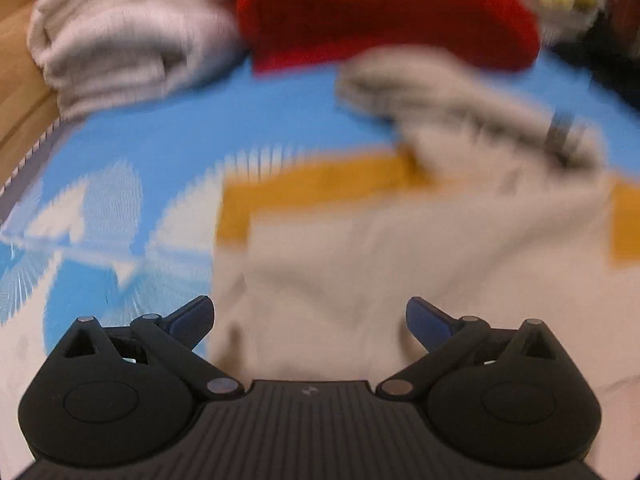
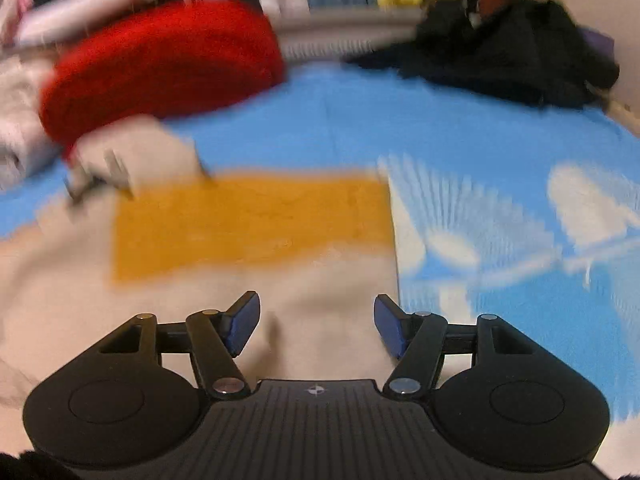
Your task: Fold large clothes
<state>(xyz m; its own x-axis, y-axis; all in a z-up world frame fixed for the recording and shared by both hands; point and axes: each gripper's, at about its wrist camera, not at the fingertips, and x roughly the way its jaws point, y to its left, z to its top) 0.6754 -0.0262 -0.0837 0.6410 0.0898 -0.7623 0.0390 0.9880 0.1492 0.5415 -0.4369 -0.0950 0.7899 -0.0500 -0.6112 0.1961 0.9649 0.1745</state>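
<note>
With my left tool [image 1: 308, 322] and right tool [image 2: 318, 324] both spread apart and empty above the cream garment [image 1: 400, 260] lying on the bed [image 2: 440, 128] (orange panels showing), a shallow pinch may miss layers, loosening the fold.

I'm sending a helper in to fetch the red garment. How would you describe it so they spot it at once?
Start at the blue bedsheet with white patterns. At its far end, the red knit garment lies in a rounded heap, between the pale folded pile and the black clothes. It is the only bright red thing there.
</note>
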